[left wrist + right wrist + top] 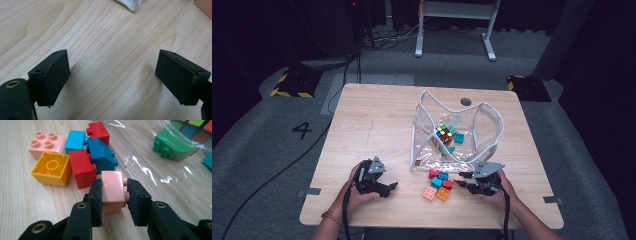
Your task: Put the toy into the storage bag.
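A dark room with grey floor surrounds a pale wooden table (377,125), seen from above. On the table's far right half stands a clear plastic pouch (484,125) with a white rim, its mouth open toward the person; inside lie a colour cube (444,134), teal pieces and a green brick (175,145).

Just in front of the pouch's mouth sits a small heap of bricks: a pink four-stud brick (46,143), a yellow brick (52,168) lying hollow side up, a light blue brick (75,141), two red bricks (81,168) and a darker blue sloped brick (101,155). These touch or nearly touch one another.

The right gripper (113,195), low at the heap's right edge, pinches a pink brick (112,190): both black pads press its opposite faces, studs pointing toward the right-hand pad. The pink brick lies on its side on the wood, just beside one red brick and the pouch's edge.

The left gripper (112,75) rests well apart, at the table's near left, its jaws spread wide over bare wood with nothing between them. A hand holds each gripper from below.
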`<state>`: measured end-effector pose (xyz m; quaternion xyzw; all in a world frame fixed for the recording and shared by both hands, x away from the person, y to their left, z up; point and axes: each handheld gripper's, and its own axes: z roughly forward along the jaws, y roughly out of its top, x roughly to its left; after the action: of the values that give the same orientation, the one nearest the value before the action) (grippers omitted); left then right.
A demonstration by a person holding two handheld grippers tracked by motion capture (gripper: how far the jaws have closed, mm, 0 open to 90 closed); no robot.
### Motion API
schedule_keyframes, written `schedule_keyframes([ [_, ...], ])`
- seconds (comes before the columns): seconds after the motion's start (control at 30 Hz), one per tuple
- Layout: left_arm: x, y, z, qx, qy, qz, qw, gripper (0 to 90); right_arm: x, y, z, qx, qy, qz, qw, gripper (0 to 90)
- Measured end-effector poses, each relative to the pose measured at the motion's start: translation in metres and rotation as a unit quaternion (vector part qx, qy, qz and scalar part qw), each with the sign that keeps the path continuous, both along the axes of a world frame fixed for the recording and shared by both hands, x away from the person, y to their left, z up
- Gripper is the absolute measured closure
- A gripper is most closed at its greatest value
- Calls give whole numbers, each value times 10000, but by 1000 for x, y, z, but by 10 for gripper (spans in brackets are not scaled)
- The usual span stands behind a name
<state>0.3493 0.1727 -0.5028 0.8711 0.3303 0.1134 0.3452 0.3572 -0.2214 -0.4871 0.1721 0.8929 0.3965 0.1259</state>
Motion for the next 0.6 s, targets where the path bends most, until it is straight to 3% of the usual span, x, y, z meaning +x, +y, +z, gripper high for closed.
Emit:
schedule_keyframes([
  [0.13, 1, 1, 0, 47, -49, -14, 10000, 123, -2, -7, 0, 19, 138, 30, 9999, 667],
  [0.2, 1, 1, 0, 47, -49, -16, 10000, 123, -4, -11, 1, -4, 229, -84, 9997, 667],
  [0.33, 0, 1, 0, 51, -51, -12, 10000, 124, -4, -22, 4, -12, 264, -91, 9996, 668],
  [0.37, 0, 0, 0, -3, 5, -14, 10000, 124, -3, -25, 4, 29, 118, 28, 9999, 668],
  [0.6, 0, 0, 0, 7, -1, -19, 10000, 124, -2, -38, 7, 58, 122, -49, 9999, 668],
])
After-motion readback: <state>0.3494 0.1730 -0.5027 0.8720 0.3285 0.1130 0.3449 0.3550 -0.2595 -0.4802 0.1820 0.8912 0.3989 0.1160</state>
